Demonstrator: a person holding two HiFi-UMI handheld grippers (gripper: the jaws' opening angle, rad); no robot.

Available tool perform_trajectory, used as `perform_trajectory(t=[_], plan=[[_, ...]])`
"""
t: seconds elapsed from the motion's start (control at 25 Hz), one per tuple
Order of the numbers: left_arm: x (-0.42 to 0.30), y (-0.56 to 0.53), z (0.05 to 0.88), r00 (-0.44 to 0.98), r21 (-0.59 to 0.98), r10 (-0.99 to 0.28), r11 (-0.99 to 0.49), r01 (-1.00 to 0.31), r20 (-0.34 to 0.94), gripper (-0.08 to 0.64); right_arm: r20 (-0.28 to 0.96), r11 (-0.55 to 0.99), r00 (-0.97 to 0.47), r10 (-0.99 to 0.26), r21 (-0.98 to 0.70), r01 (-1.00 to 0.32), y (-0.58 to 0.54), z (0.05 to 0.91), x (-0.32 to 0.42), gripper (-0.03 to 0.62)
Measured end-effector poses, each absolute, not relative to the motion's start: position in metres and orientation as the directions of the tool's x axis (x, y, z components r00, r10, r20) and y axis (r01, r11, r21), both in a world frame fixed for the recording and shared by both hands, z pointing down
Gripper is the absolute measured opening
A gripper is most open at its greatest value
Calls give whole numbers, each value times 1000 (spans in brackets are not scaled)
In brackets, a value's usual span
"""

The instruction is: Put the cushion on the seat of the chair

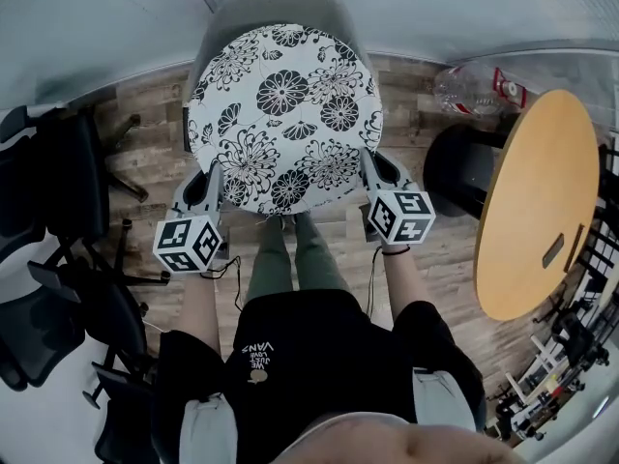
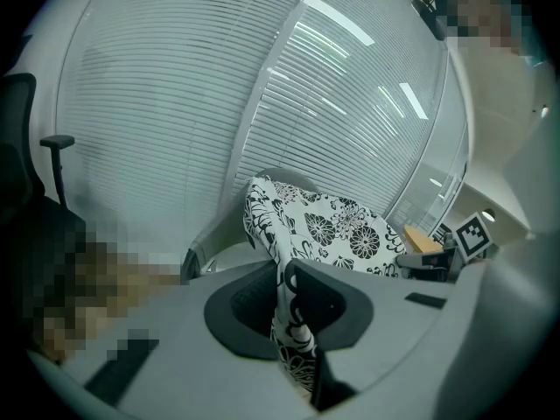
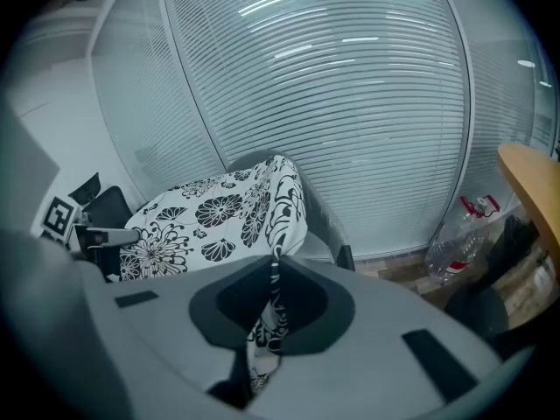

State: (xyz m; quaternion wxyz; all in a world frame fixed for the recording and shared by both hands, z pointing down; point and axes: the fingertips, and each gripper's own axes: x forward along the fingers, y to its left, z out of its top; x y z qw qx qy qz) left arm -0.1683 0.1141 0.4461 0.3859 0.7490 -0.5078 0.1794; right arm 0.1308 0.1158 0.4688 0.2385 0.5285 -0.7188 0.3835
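Observation:
A round white cushion (image 1: pixel 282 114) with black flower print is held out flat above a grey chair (image 1: pixel 280 8), hiding its seat. My left gripper (image 1: pixel 215 193) is shut on the cushion's near left edge, my right gripper (image 1: pixel 370 177) is shut on its near right edge. In the left gripper view the cushion (image 2: pixel 324 226) runs away from my left gripper (image 2: pixel 289 309), its edge pinched between the jaws. In the right gripper view the cushion (image 3: pixel 210 217) edge is pinched in my right gripper (image 3: pixel 273 300), with the grey chair (image 3: pixel 319 208) behind.
A round wooden table (image 1: pixel 537 201) stands at the right, with a clear plastic bottle (image 1: pixel 474 90) on the floor beyond it. Black office chairs (image 1: pixel 58 259) crowd the left. A wall of white blinds (image 3: pixel 350 103) runs behind the chair. The person's legs (image 1: pixel 295 259) stand before it.

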Motion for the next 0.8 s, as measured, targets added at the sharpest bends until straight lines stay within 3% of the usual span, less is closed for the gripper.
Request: perform_trajectory(t=[0.8], plan=[[-169,114,448,428,424,-604,-160,-891,672,40,775,144,-312,-550,-280,-949,116,465,126,31]])
